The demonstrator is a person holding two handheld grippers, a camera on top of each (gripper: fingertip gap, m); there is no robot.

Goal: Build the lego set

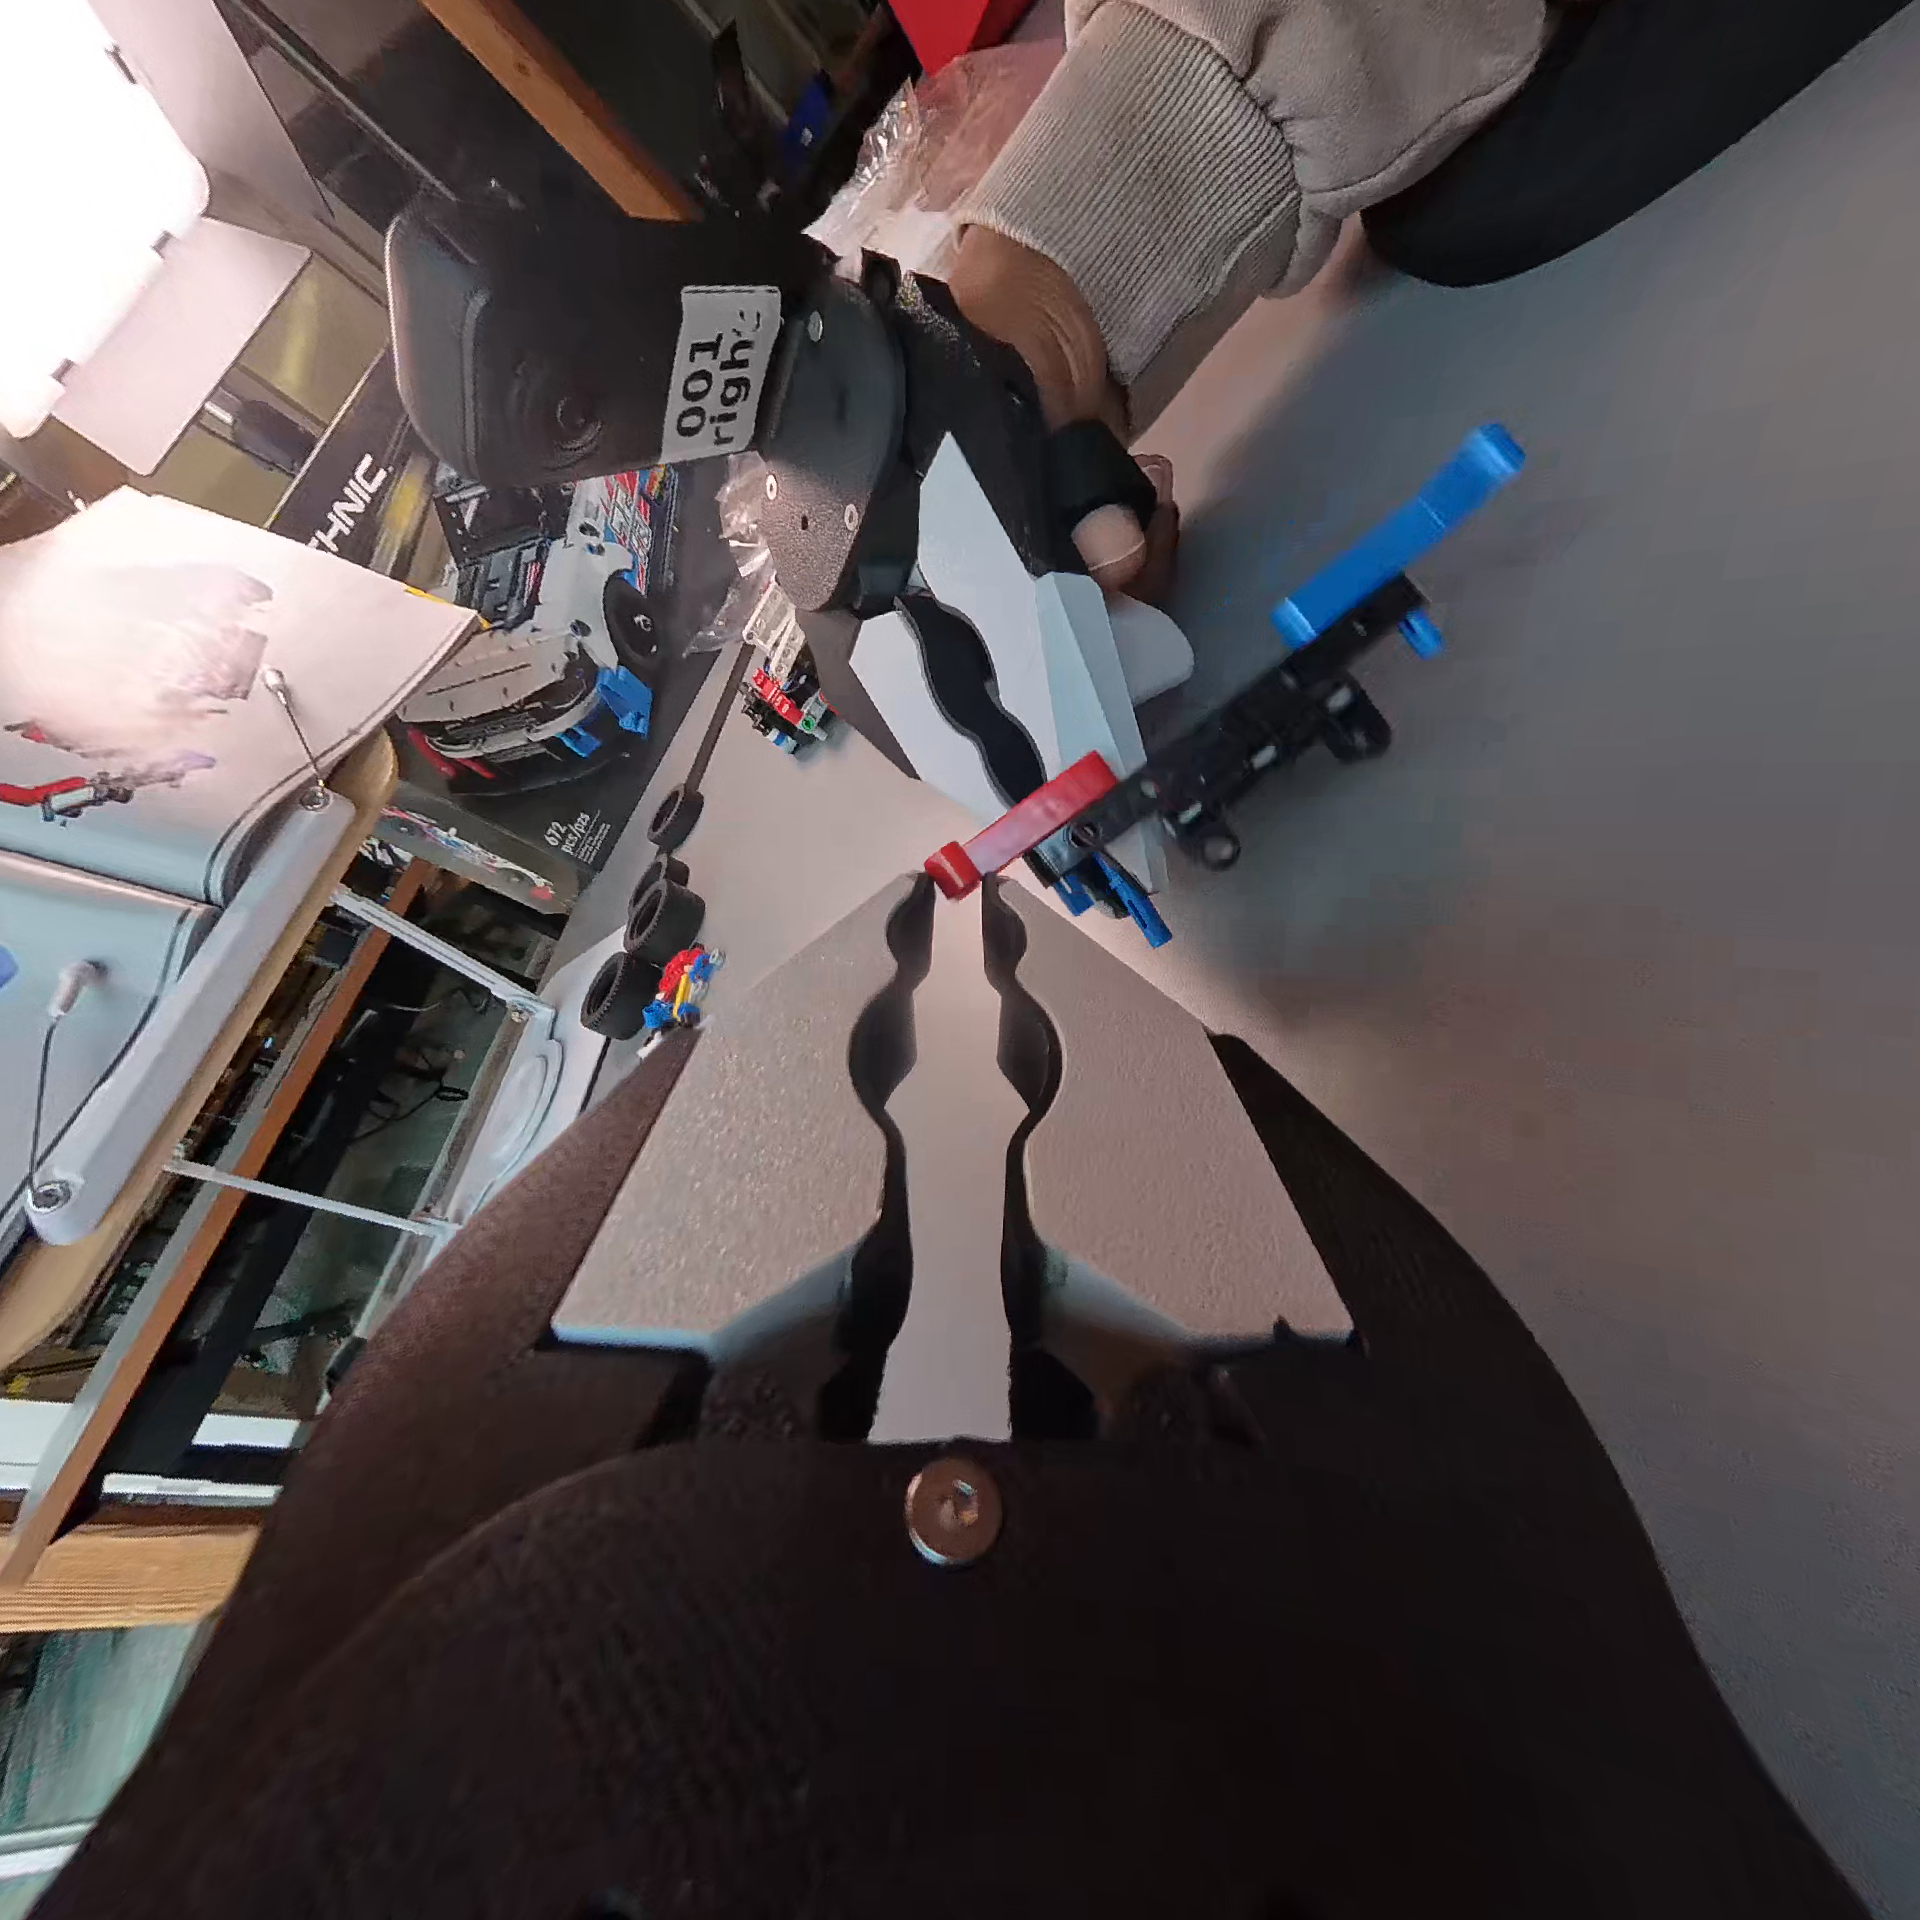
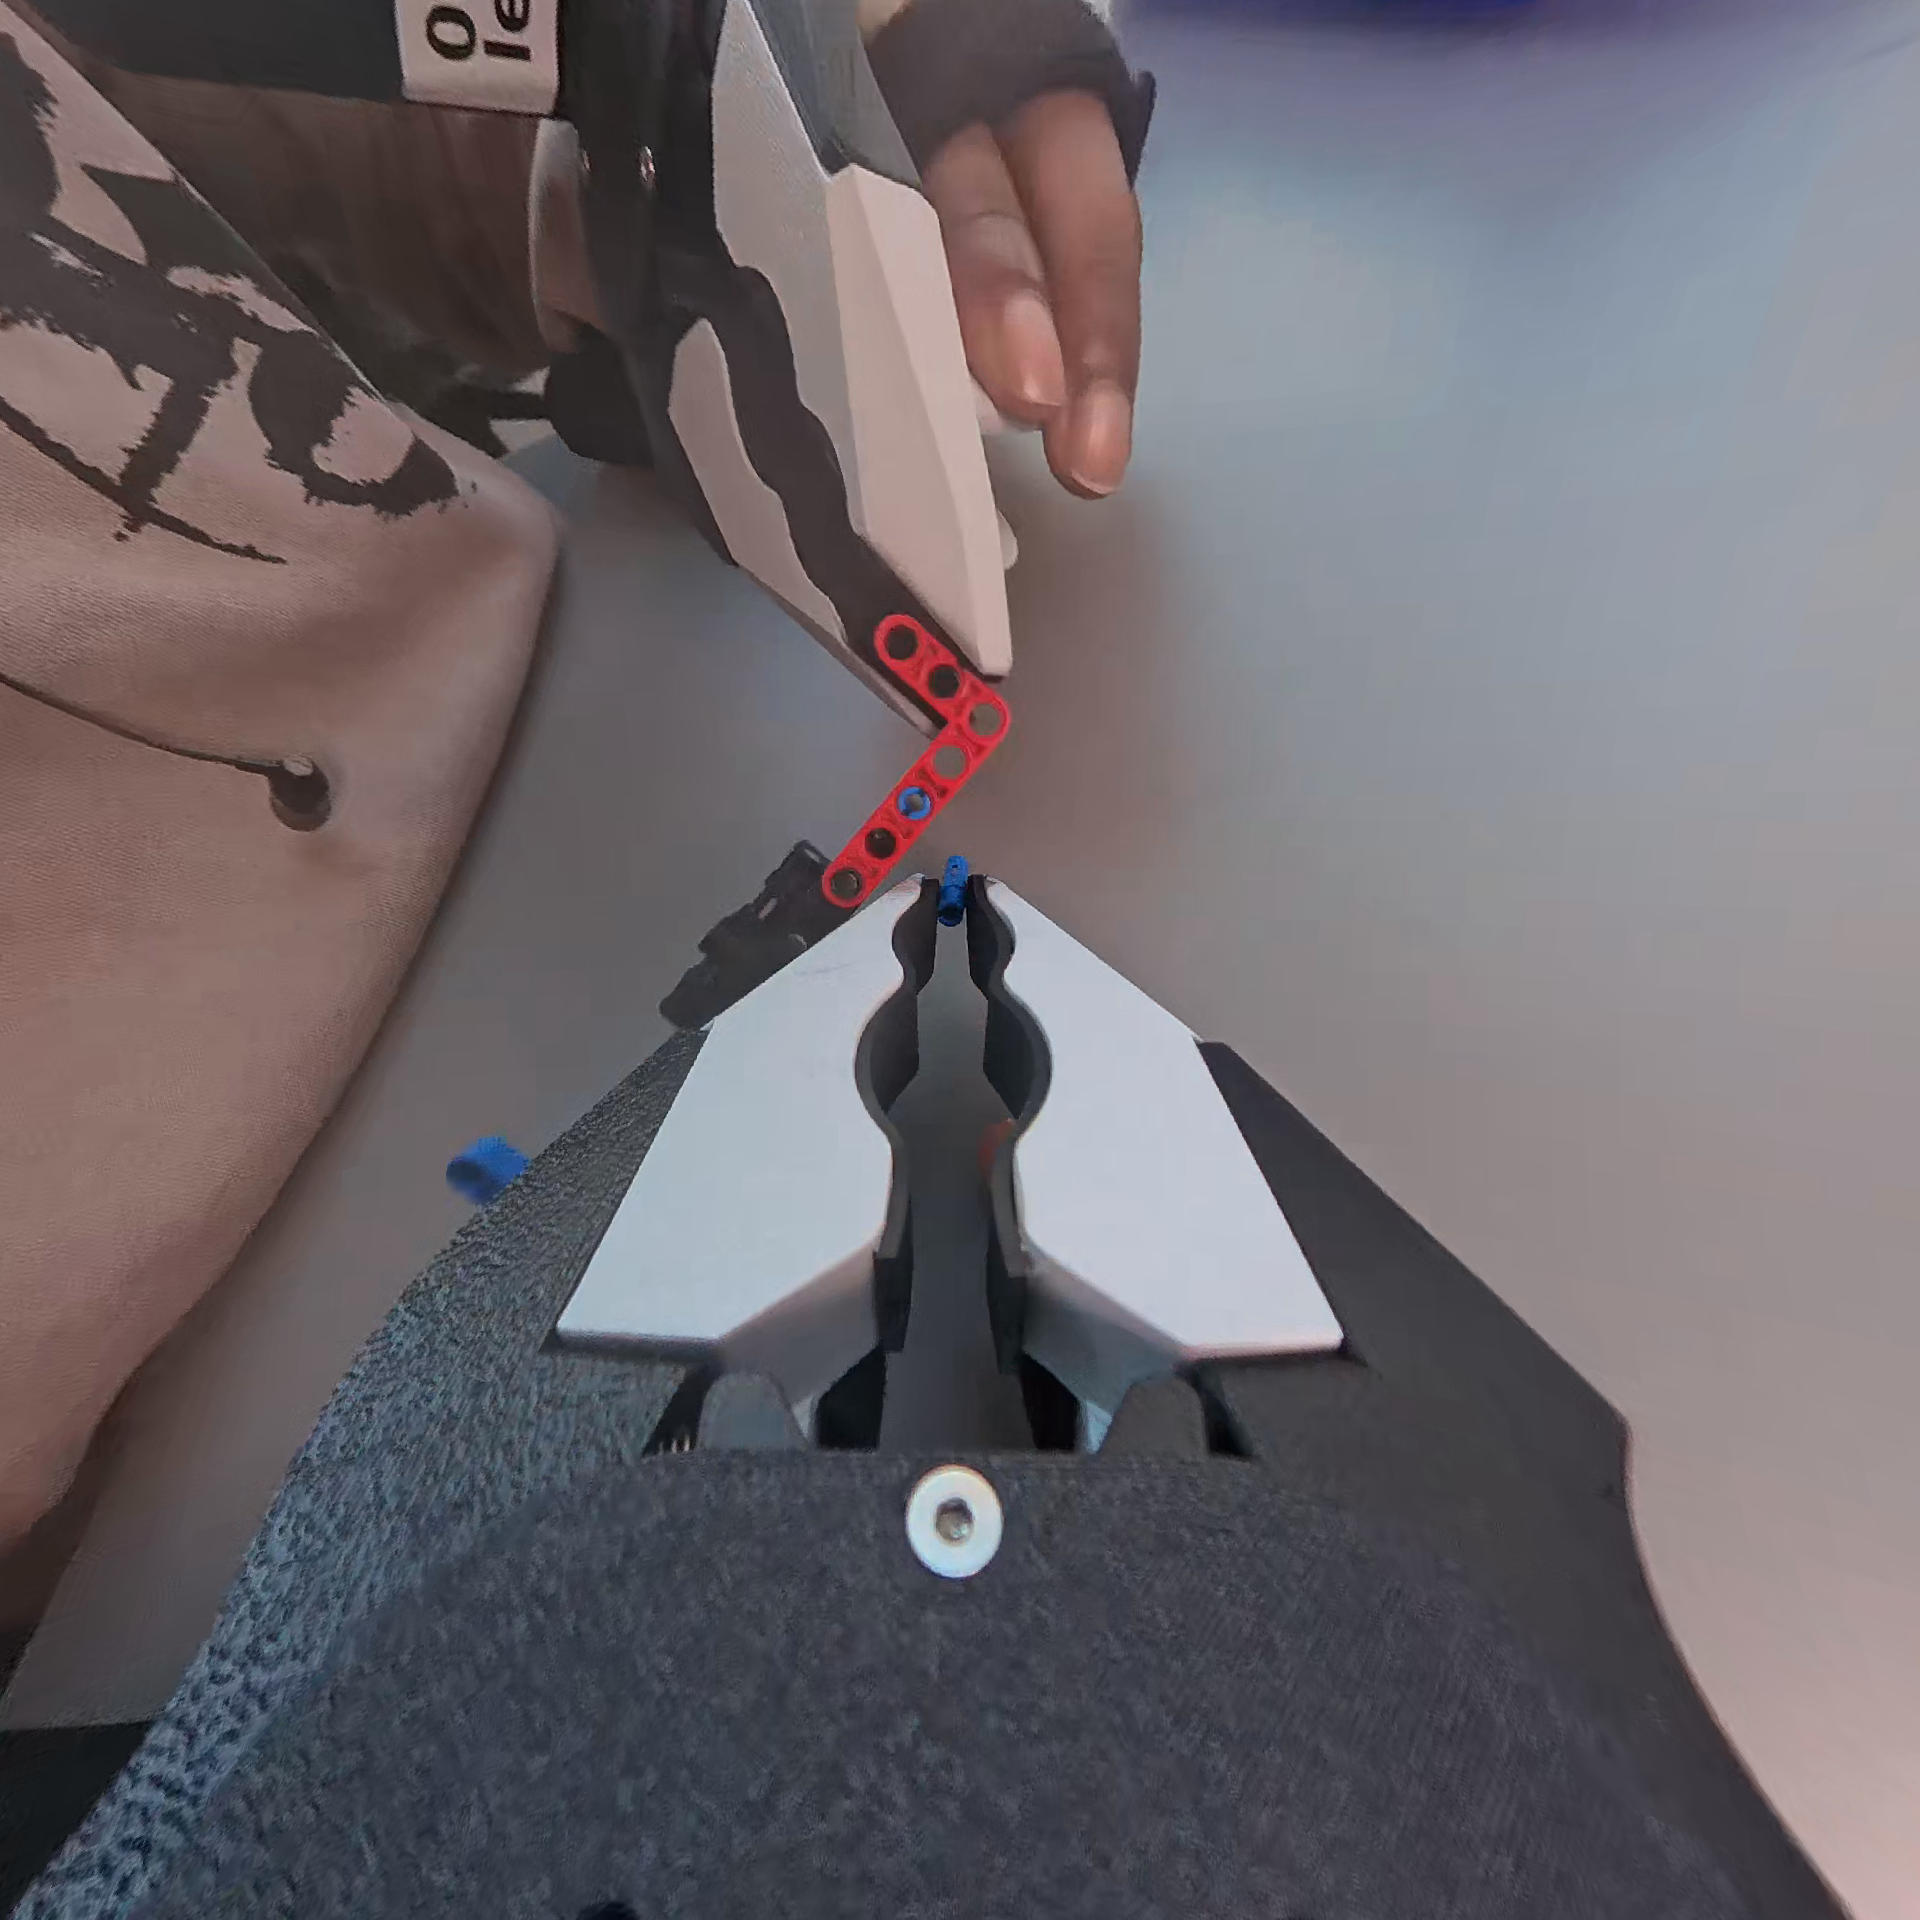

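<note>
One red L-beam [image 2: 940,758] pinched at its short end by L gripper [image 1: 954,883], R gripper [image 2: 953,883] clamping one blue pin [image 2: 952,891] (beside beam), black frame [image 1: 1262,743] w/ two blue beams on table [image 1: 1558,1039].

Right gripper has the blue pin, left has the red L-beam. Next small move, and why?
Probably ease the right gripper forward and left to line the blue pin up with an empty hole in the red L-beam. The left gripper holds the beam's short arm; the pin sits just beside its long arm.

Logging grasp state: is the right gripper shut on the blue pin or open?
Shut on it: the right gripper pinches the blue pin between its fingertips, beside the red L-shaped beam.
</note>
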